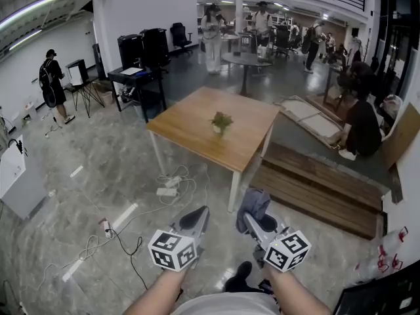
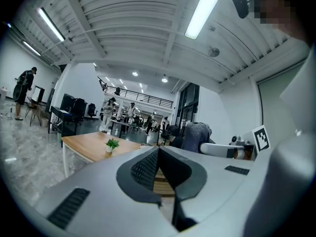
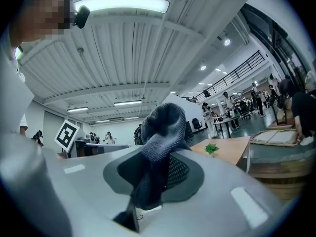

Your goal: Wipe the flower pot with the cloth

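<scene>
The square light-wood table [image 1: 197, 120] on white legs stands well apart from both grippers, at 12 o'clock in the head view. Open grey floor lies between its near corner and them. At 10 o'clock, white cables and power strips [image 1: 167, 188] lie on the floor beside the table's near-left leg. At 2 o'clock, dark wooden planks [image 1: 315, 186] lie just beside its right edge.

The small white flower pot [image 1: 219, 129], holding a green plant, stands upright near the table's middle with bare top all round.

The left gripper [image 1: 197, 216] has its jaws closed tip to tip on nothing. The right gripper [image 1: 257, 223] is clenched on the grey knitted cloth [image 1: 252, 203].

The head view shows the cloth only as a dark lump. The right gripper view shows its ribbed weave bunched above the jaws [image 3: 160, 132] and the pot side-on at 2 o'clock [image 3: 211, 148].
</scene>
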`<state>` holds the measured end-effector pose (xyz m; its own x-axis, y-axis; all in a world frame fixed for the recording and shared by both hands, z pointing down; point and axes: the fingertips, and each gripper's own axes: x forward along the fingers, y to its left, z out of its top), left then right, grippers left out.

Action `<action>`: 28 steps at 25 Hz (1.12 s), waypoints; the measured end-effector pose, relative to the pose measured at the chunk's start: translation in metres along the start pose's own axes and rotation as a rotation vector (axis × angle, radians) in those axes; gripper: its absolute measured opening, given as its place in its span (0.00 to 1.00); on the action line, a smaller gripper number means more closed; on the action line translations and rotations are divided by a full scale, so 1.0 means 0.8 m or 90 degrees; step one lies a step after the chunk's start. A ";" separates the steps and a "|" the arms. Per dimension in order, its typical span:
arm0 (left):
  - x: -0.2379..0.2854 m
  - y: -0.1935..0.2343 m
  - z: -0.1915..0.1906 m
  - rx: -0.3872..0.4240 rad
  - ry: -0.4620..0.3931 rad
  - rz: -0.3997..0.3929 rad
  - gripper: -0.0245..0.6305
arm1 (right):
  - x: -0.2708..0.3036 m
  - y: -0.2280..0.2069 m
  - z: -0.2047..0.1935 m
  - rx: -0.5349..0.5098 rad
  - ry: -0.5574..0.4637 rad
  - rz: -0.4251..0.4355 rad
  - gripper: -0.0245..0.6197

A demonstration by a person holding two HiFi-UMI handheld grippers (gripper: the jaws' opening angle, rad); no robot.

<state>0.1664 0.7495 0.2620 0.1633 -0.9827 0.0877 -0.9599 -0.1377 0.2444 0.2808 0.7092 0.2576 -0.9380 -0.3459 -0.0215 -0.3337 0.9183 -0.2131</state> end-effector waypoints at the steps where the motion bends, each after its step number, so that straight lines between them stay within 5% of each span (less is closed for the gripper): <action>1: 0.018 0.007 -0.001 -0.001 0.002 0.002 0.05 | 0.009 -0.016 -0.001 0.001 0.002 0.001 0.15; 18: 0.401 0.135 0.022 -0.011 0.052 0.064 0.05 | 0.193 -0.360 0.032 0.039 0.049 0.075 0.15; 28: 0.572 0.301 0.015 -0.033 0.081 0.110 0.05 | 0.319 -0.502 0.028 0.039 0.065 0.069 0.15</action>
<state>0.0068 0.2654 0.3493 0.0285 -0.9672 0.2524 -0.9636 0.0406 0.2643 0.1775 0.2480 0.3156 -0.9738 -0.2216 0.0518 -0.2272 0.9343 -0.2746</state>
